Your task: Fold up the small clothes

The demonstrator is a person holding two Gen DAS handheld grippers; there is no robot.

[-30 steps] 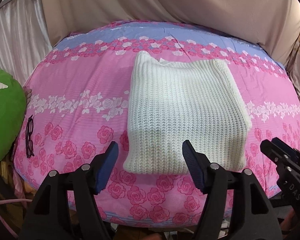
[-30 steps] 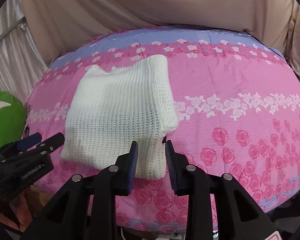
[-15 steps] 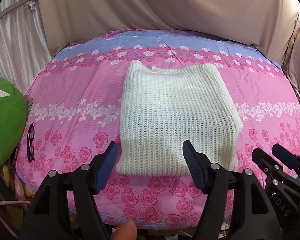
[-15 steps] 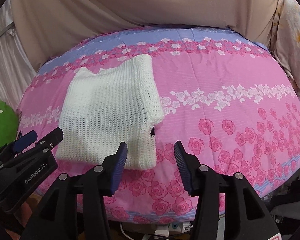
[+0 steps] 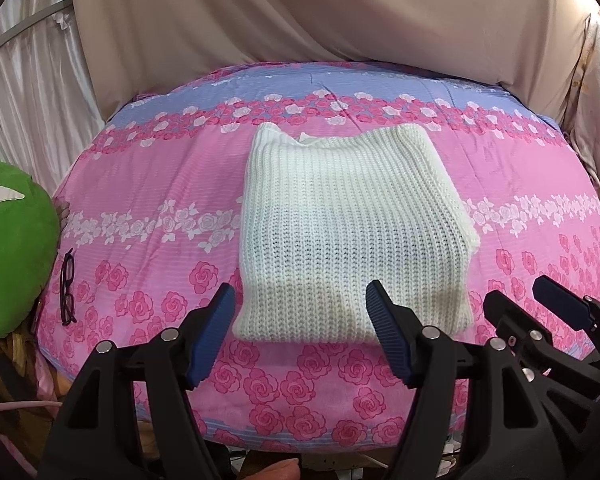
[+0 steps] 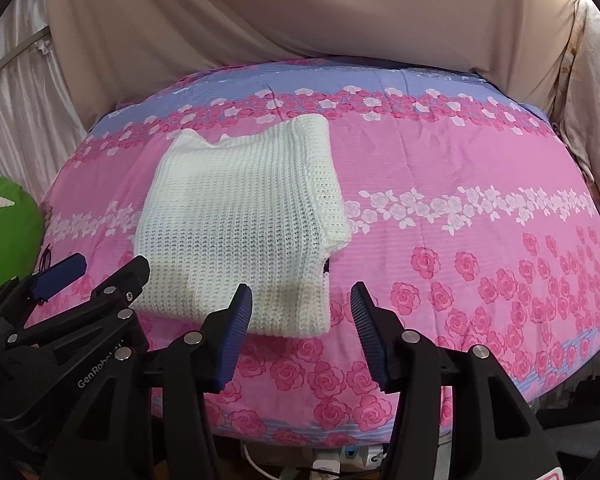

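Note:
A white knitted sweater lies folded into a rectangle on the pink rose-patterned bedspread; it also shows in the right wrist view. My left gripper is open and empty, hovering just short of the sweater's near edge. My right gripper is open and empty, in front of the sweater's near right corner. Each gripper shows at the side of the other's view: the right gripper and the left gripper.
A green cushion sits at the bed's left edge with dark-framed glasses beside it. Beige drapes hang behind the bed. A patterned cloth hangs at the right. Cables and a power strip lie below the bed's front edge.
My right gripper has opened from nearly shut and let go of the sweater's corner. Both grippers have pulled back from the sweater toward the bed's front edge.

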